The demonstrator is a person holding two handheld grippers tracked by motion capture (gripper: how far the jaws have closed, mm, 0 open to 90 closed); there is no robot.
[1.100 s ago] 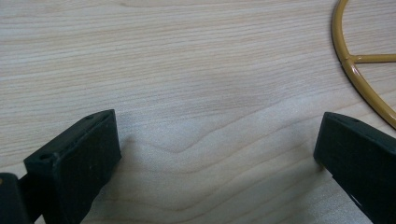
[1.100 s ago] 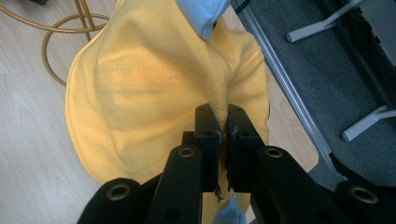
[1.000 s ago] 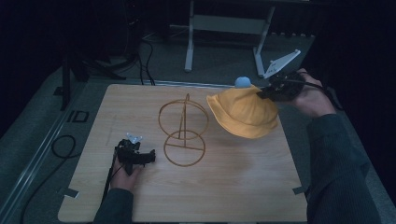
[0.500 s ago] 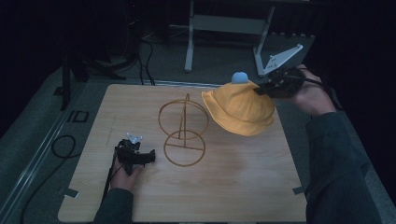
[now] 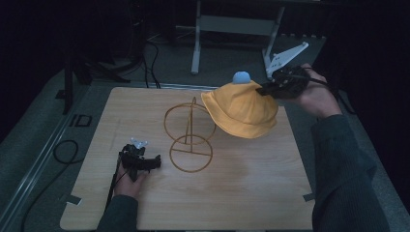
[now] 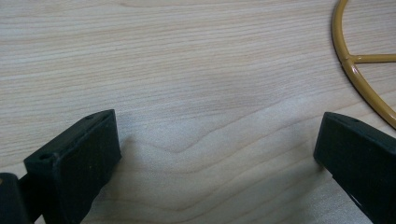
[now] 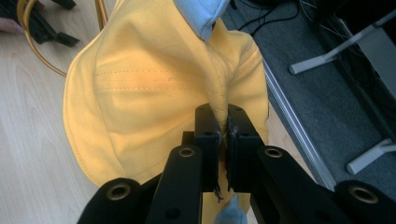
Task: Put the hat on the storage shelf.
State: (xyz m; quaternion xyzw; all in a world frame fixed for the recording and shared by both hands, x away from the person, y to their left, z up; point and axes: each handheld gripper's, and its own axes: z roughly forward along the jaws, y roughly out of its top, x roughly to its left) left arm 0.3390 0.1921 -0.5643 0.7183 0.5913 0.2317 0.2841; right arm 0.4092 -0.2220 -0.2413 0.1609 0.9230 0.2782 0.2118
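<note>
- A pale wooden table (image 5: 270, 193) is standing in the middle of the high view, its grain running crosswise.
- A grey floor (image 5: 29, 159) is spreading around it on all sides.
- A black cable (image 5: 60, 154) is lying in a loop on that floor, just left of the table.
- More dark cables (image 5: 152, 53) are trailing over the floor beyond the table's far left corner.
- A pale metal frame (image 5: 196, 43) is standing beyond the far edge, its feet resting on the floor.
- A dark post (image 5: 67, 82) is rising at the far left.
- Black "ID" lettering (image 5: 80, 120) is showing beside the table's left edge.
- Two bits of tape (image 5: 309, 196) are sticking out at the near corners.
</note>
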